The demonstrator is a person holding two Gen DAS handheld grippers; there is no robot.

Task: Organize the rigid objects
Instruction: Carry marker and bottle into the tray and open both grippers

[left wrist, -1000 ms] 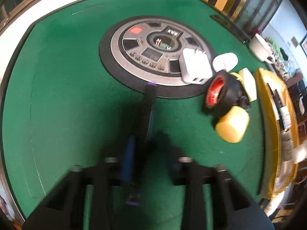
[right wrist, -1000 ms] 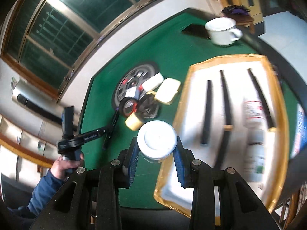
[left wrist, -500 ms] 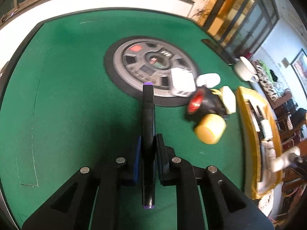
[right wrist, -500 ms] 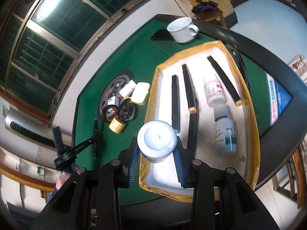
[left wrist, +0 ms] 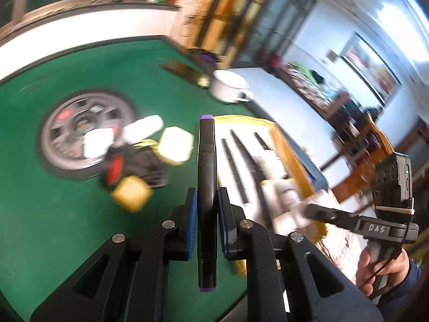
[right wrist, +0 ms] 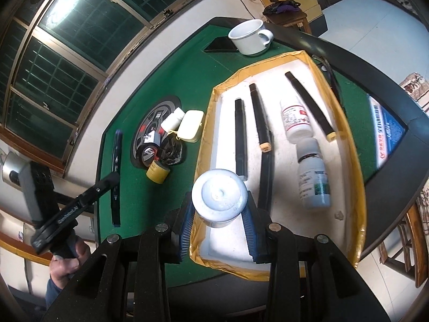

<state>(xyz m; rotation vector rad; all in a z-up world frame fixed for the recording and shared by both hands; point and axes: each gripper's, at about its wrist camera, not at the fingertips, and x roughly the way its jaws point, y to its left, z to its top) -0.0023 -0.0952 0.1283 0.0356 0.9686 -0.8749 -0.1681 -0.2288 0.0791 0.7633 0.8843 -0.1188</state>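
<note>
My left gripper [left wrist: 207,222] is shut on a black marker [left wrist: 207,177] with purple ends, held off the green table and pointing toward the yellow-rimmed white tray [left wrist: 291,158]. My right gripper [right wrist: 218,225] is shut on a white round-lidded jar [right wrist: 219,197], held over the tray's near left corner [right wrist: 198,230]. In the tray lie three black markers [right wrist: 240,139] and two white bottles [right wrist: 296,120]. The left gripper with its marker [right wrist: 115,171] shows at the left of the right wrist view.
On the green table [right wrist: 128,196] beside the tray lies a cluster: a yellow roll [right wrist: 157,172], black tape [right wrist: 171,150], a cream case [right wrist: 191,126] and a white charger [right wrist: 174,119] on a round grey console [right wrist: 152,123]. A white mug [right wrist: 250,37] stands at the far edge.
My left gripper closed on the black marker, lifted it and swung right toward the tray. My right gripper carried the jar lower, over the tray's near corner.
</note>
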